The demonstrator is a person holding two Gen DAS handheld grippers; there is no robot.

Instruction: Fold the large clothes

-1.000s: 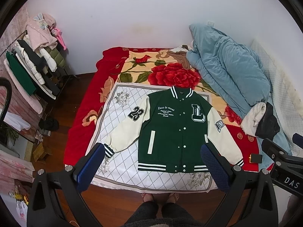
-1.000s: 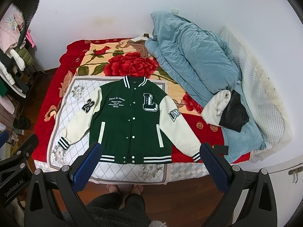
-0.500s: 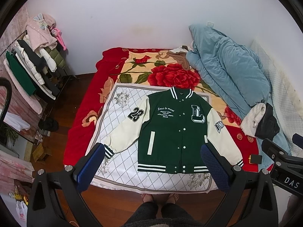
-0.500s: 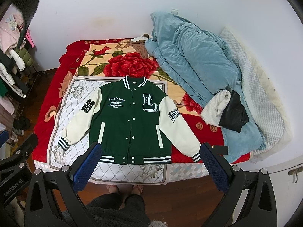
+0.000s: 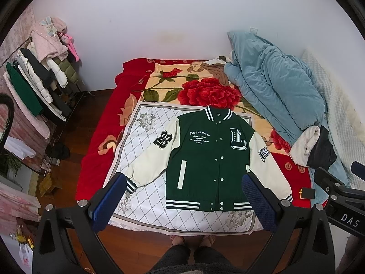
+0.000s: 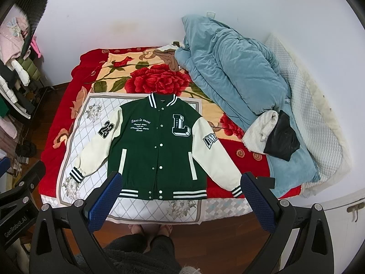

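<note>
A green varsity jacket (image 5: 209, 157) (image 6: 157, 143) with cream sleeves lies flat, front up and snapped shut, on a white diamond-patterned cloth (image 5: 146, 201) (image 6: 136, 210) on the bed. Both sleeves spread out to the sides; the left one carries a "23" patch, the chest an "L". My left gripper (image 5: 183, 199) hovers high above the bed's near edge, open and empty, its blue pads (image 5: 109, 201) wide apart. My right gripper (image 6: 180, 199) hangs likewise, open with nothing between its fingers. Neither touches the jacket.
A red rose blanket (image 5: 205, 91) covers the bed. A blue duvet (image 5: 273, 86) is heaped at the right, with a white and black bundle (image 5: 314, 148) beside it. A clothes rack (image 5: 34, 80) stands left. The person's feet (image 5: 194, 241) are at the bed's foot on wood floor.
</note>
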